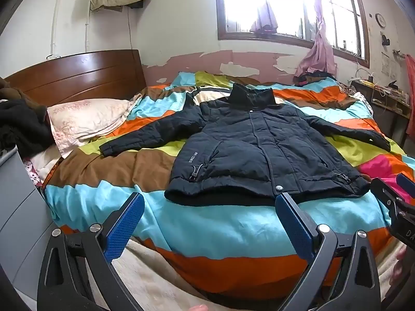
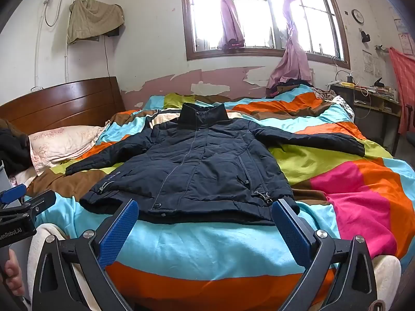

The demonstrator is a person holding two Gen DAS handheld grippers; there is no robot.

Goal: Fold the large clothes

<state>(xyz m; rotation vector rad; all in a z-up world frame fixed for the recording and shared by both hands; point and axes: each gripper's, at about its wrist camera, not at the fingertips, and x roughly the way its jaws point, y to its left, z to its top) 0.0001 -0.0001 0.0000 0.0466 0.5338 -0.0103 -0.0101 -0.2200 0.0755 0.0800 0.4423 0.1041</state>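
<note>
That jacket (image 2: 197, 165) looks puffy, soft and kinda bulky, so with left tongs (image 1: 210, 223) and right tongs (image 2: 205, 230) both wide and empty just short of its hem, I'd grab a sleeve cuff and the hem corner.

**Readable Lettering**

"SINCE 1988" is printed in pale letters on the dark jacket (image 1: 259, 150), at about 8 o'clock from its middle. "enRobot.AI", cut off by the frame edge, is read on the left gripper (image 2: 15, 207) body.

Sunlit window (image 2: 259, 15) w/ pink curtains (image 2: 293, 51), peeling wall (image 2: 155, 51), wood headboard (image 2: 64, 101).
</note>
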